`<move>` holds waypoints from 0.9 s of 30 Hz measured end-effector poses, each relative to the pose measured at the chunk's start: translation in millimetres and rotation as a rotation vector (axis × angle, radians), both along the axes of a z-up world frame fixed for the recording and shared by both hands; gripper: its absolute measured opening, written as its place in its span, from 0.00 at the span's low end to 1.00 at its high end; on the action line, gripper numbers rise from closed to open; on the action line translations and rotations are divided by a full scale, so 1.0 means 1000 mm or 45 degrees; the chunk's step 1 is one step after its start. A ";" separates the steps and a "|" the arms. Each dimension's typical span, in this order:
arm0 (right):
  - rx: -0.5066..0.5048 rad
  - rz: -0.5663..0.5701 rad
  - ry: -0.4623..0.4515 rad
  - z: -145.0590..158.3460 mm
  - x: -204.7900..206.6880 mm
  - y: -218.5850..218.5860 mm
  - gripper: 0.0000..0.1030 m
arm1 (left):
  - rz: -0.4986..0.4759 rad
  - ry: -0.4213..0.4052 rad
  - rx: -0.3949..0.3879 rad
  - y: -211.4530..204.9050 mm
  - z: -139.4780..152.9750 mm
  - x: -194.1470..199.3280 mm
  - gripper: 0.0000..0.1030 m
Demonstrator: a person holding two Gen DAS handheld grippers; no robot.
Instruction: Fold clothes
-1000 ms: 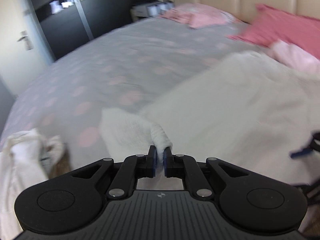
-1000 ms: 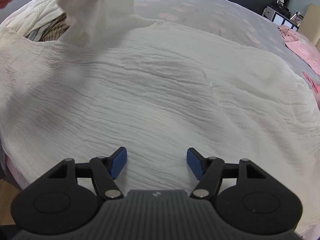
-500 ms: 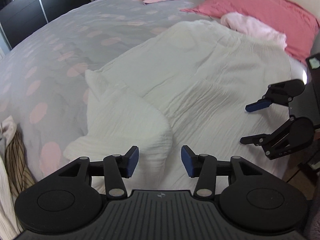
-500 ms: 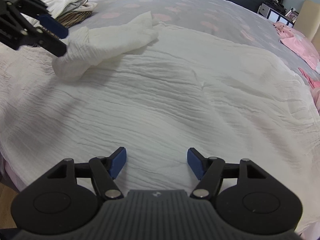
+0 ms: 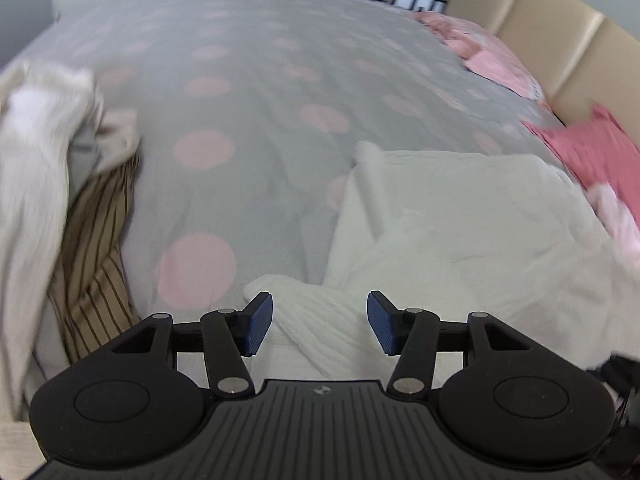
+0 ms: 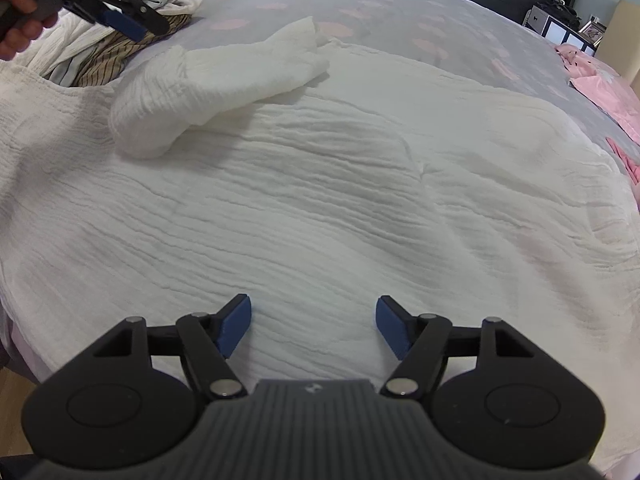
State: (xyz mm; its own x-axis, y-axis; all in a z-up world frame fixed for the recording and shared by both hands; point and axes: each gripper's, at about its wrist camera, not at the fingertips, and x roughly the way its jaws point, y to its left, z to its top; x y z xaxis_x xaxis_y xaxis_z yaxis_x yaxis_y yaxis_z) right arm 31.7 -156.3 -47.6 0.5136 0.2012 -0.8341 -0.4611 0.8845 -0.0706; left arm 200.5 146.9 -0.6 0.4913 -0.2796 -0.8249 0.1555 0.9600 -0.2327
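Covering most of the scene, the grey bedspread (image 5: 256, 92) with pink dots lies largely bare toward its far side, leaving wide open room between the heap of clothes (image 5: 44, 184) at the left edge and the pink garments (image 5: 496, 60) along the beige headboard (image 5: 560, 52) at the far right. The white garment (image 6: 320, 200) is spread flat over the near part of the bed, its near edge hanging at the mattress side, and its sleeve (image 6: 216, 84) is folded back onto the body at the far left. A striped brown garment (image 5: 96, 264) sits under the pale heap, just beside the white one's left edge.

The right gripper (image 6: 313, 326) hovers over the near middle of the white garment, jaws spread wide with nothing between them. The left gripper (image 5: 320, 322), held in a hand (image 6: 20, 12), has just been opening its jaws; they now stand apart above the sleeve's end, the cloth lying loose beneath and not pinched.
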 end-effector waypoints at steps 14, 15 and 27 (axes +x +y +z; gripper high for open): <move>0.006 0.005 -0.014 0.003 0.007 0.000 0.70 | 0.099 -0.047 -0.086 0.007 0.004 0.011 0.04; 0.007 0.005 -0.013 0.004 0.007 0.000 0.70 | 0.121 -0.111 -0.087 0.009 0.018 0.006 0.04; 0.012 0.033 -0.013 0.006 0.001 0.007 0.70 | 0.293 -0.697 0.162 0.047 0.142 -0.091 0.04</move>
State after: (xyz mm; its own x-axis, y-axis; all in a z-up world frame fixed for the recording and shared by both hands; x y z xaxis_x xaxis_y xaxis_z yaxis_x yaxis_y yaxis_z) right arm 32.2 -149.0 -41.2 0.5165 0.2227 -0.8268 -0.4834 0.8728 -0.0670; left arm 109.6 194.2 141.6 0.8899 -0.0317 -0.4551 0.0055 0.9983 -0.0586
